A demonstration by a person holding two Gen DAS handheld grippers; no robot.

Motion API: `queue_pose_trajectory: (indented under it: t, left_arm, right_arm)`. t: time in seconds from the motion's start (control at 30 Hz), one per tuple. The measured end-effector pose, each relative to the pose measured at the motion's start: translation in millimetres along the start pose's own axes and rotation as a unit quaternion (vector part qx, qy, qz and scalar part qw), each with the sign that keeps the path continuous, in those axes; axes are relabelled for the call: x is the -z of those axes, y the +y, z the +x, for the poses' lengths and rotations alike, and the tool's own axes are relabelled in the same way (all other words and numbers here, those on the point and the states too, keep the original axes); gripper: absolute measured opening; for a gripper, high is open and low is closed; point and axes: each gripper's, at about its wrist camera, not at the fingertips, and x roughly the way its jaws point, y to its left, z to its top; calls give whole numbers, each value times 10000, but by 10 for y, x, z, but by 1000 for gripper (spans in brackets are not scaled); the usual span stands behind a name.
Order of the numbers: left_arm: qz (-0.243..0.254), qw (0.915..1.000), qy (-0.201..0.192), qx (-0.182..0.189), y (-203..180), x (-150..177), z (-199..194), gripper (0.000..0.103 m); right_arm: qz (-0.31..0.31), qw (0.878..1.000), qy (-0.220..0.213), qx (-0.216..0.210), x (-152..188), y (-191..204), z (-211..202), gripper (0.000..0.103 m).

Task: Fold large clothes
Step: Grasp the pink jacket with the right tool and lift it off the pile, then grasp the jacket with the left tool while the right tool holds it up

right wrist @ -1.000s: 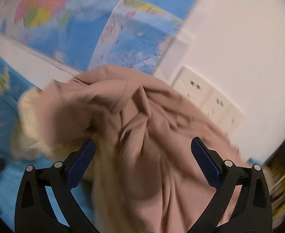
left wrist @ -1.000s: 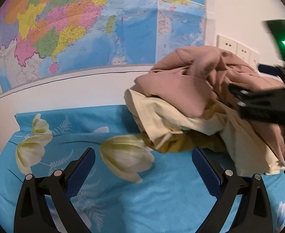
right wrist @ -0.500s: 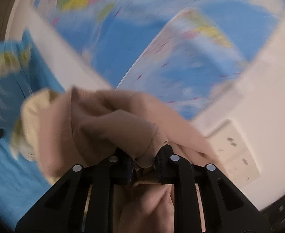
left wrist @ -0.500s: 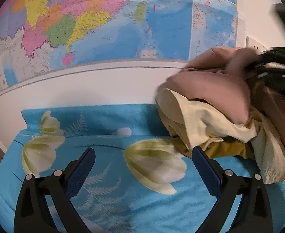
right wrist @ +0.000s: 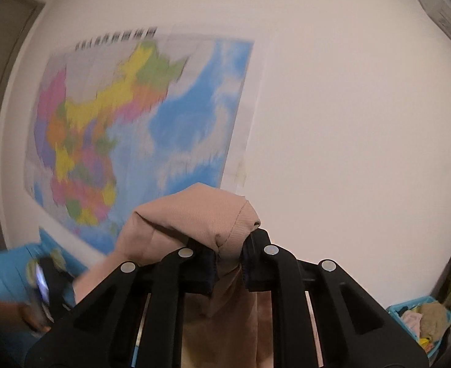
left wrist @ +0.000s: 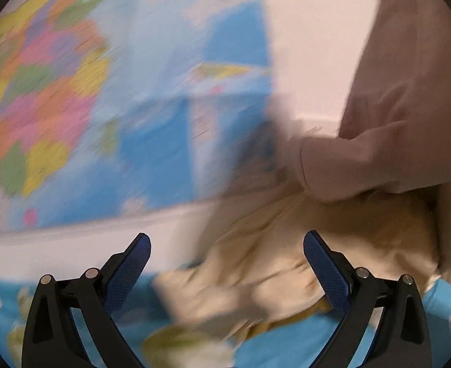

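Observation:
My right gripper (right wrist: 229,260) is shut on a fold of a dusty-pink garment (right wrist: 194,214) and holds it up high against the wall. In the left wrist view the same pink garment (left wrist: 403,98) hangs at the upper right, above a cream and mustard pile of clothes (left wrist: 271,260). My left gripper (left wrist: 227,260) is open and empty, its jaws wide apart, just in front of the cream pile. The left view is blurred by motion.
A blue floral sheet (left wrist: 287,352) covers the bed below the pile. A coloured wall map (left wrist: 72,92) hangs on the white wall behind it. A blue basket with clothes (right wrist: 422,316) stands low at the right.
My right gripper has lifted the pink garment up off the pile. My left gripper has swung right and up toward the cream pile, still open.

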Motion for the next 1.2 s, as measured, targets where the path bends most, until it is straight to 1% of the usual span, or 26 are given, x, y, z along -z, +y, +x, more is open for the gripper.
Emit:
queue_pose_trajectory:
  t: [0.07, 0.1, 0.13, 0.2, 0.23, 0.3, 0.33, 0.4, 0.43, 0.47, 0.5, 0.53, 0.57, 0.6, 0.67, 0.7, 0.8, 0.87, 0.93, 0.97, 1.0, 1.07, 1.1, 1.13, 1.17, 1.2]
  left_arm:
    - [217, 9990, -171, 359, -206, -25, 62, 96]
    - [373, 9967, -292, 654, -314, -33, 78, 96]
    - [515, 9944, -391, 833, -400, -40, 90, 96]
    - [889, 9883, -676, 1040, -652, -49, 135, 96]
    - [1088, 9844, -742, 1165, -780, -64, 177, 96]
    - [1492, 9784, -935, 1085, -990, -99, 240, 96]
    - [1754, 9730, -1148, 970, -1138, -135, 288, 96]
    - [2000, 9671, -1210, 1004, -1301, -179, 403, 96]
    - [2111, 9650, -1196, 992, -1363, -186, 459, 87]
    - [2251, 9630, -1107, 988, -1434, -181, 546, 71]
    - [2394, 9617, -935, 948, -1497, -179, 637, 25]
    - [2426, 9636, -815, 770, -1533, -195, 704, 15]
    - [2386, 9656, -823, 622, -1534, -219, 710, 9]
    - [2291, 9672, -888, 642, -1503, -285, 651, 8]
    - [2008, 9706, -1149, 664, -1396, -489, 429, 7]
    - [1765, 9728, -1356, 643, -1297, -671, 247, 7]
    - [1123, 9755, -1754, 711, -999, -1165, -244, 6]
    - [826, 9719, -2097, 676, -814, -1429, -633, 6]
    - [639, 9653, -2490, 458, -624, -1654, -1129, 6]
    - [557, 9634, -2589, 414, -551, -1722, -1308, 6]
    - [399, 9626, -2651, 384, -420, -1820, -1578, 6]
    - [287, 9626, -2679, 293, -285, -1879, -2039, 6]
    - [298, 9620, -2706, 192, -220, -1895, -2286, 6]
    - [341, 9628, -2681, -19, -178, -1884, -2539, 6]
    - [396, 9639, -2629, -157, -89, -1855, -2708, 6]
    - [451, 9639, -2611, -258, -95, -1873, -2906, 6]
  right_arm:
    - [186, 9998, -104, 63, -97, -127, -83, 13]
    - [224, 9996, -128, 61, -153, -180, -126, 13]
    - [227, 9995, -162, 126, -184, -208, -147, 13]
    - [320, 9993, -143, 141, -226, -294, -181, 13]
    - [366, 9992, -111, 127, -230, -319, -182, 13]
    - [329, 9994, -63, 81, -222, -321, -184, 13]
    - [299, 9995, -35, 68, -219, -315, -183, 13]
    - [301, 9995, 8, 18, -192, -319, -176, 13]
    - [294, 9996, 4, 44, -189, -329, -184, 13]
    - [312, 9995, 4, 59, -186, -356, -201, 13]
    - [370, 9993, 9, 60, -189, -391, -220, 13]
    - [412, 9991, 13, 53, -193, -420, -249, 13]
    - [413, 9991, 6, 102, -197, -439, -295, 13]
    - [408, 9991, -4, 153, -206, -453, -340, 13]
    - [385, 9990, -67, 227, -261, -481, -494, 13]
    - [376, 9989, -126, 250, -305, -491, -589, 13]
    - [379, 9976, -486, 325, -536, -519, -1032, 13]
    - [397, 9948, -879, 330, -713, -517, -1421, 13]
    - [346, 9920, -1178, 300, -842, -492, -1731, 13]
    - [332, 9907, -1295, 256, -920, -470, -1912, 13]
    - [324, 9900, -1352, 223, -975, -454, -2044, 13]
    - [390, 9891, -1408, 156, -1037, -420, -2278, 13]
    - [415, 9893, -1396, 58, -1043, -393, -2370, 13]
    - [454, 9893, -1389, -54, -1033, -365, -2435, 13]
    - [486, 9892, -1371, -178, -1021, -334, -2471, 13]
    - [483, 9892, -1344, -318, -1003, -274, -2508, 13]
